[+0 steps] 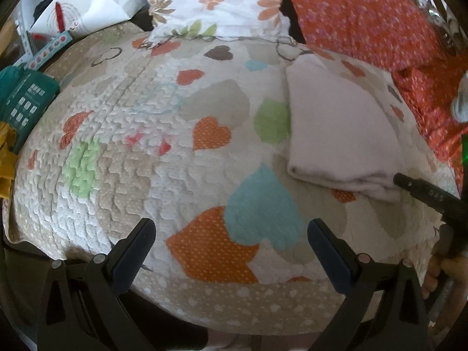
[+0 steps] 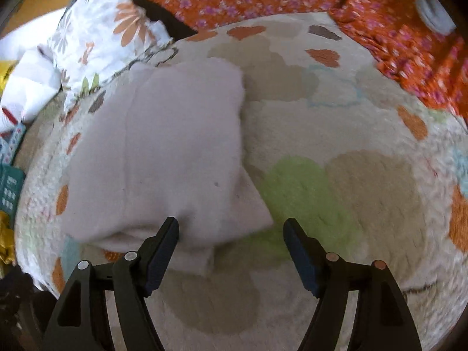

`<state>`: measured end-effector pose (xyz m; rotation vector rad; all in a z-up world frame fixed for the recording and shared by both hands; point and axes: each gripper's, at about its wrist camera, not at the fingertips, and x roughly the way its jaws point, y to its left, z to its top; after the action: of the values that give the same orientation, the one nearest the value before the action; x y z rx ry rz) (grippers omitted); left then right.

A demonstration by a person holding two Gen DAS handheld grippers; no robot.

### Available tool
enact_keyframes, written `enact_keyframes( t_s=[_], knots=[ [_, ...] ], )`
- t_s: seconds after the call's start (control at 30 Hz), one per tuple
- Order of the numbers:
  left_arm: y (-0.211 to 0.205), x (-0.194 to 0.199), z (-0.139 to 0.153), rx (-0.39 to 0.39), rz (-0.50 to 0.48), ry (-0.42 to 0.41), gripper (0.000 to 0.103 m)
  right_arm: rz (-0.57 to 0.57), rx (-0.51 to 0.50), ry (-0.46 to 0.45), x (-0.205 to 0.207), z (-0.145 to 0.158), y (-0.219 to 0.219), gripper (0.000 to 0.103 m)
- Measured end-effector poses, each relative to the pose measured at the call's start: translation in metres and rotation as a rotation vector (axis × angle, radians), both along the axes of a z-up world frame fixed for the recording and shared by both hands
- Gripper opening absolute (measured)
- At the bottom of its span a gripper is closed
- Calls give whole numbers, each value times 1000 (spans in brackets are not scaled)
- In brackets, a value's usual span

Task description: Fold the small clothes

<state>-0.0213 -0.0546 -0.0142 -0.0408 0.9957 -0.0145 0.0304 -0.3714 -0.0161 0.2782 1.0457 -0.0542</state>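
A pale pink folded garment (image 1: 339,128) lies flat on the heart-patterned quilt (image 1: 140,134), right of centre in the left wrist view. It fills the left middle of the right wrist view (image 2: 163,152), with a folded flap at its near right corner. My left gripper (image 1: 231,228) is open and empty above the quilt, left of the garment. My right gripper (image 2: 231,228) is open, just above the garment's near edge, its left finger (image 2: 166,234) over the cloth. One right finger shows in the left wrist view (image 1: 421,188) at the garment's near right corner.
A floral white pillow (image 1: 216,3) and an orange flowered cloth (image 1: 365,17) lie at the back of the bed. A teal package (image 1: 23,102), yellow cloth and white bags crowd the far left. The quilt's front edge (image 1: 234,307) is near my left gripper.
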Motion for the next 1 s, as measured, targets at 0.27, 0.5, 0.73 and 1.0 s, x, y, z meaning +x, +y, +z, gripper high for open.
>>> enact_keyframes(
  t_s=[0.27,0.5,0.73,1.0],
  knots=[
    [-29,-5,1,52,-60,-1,103,-36,-40,-71,-23,17,-9,78],
    [-40,-5,-4,42,-88,21,103,-15,-111,-83,-35,14,-1,79],
    [-43,-7,-7,40,-100,34,103,-6,-106,-72,-36,9,1,79],
    [-41,-7,-13,16,-105,65,103,-2,-117,-76,-37,13,5,80]
  ],
)
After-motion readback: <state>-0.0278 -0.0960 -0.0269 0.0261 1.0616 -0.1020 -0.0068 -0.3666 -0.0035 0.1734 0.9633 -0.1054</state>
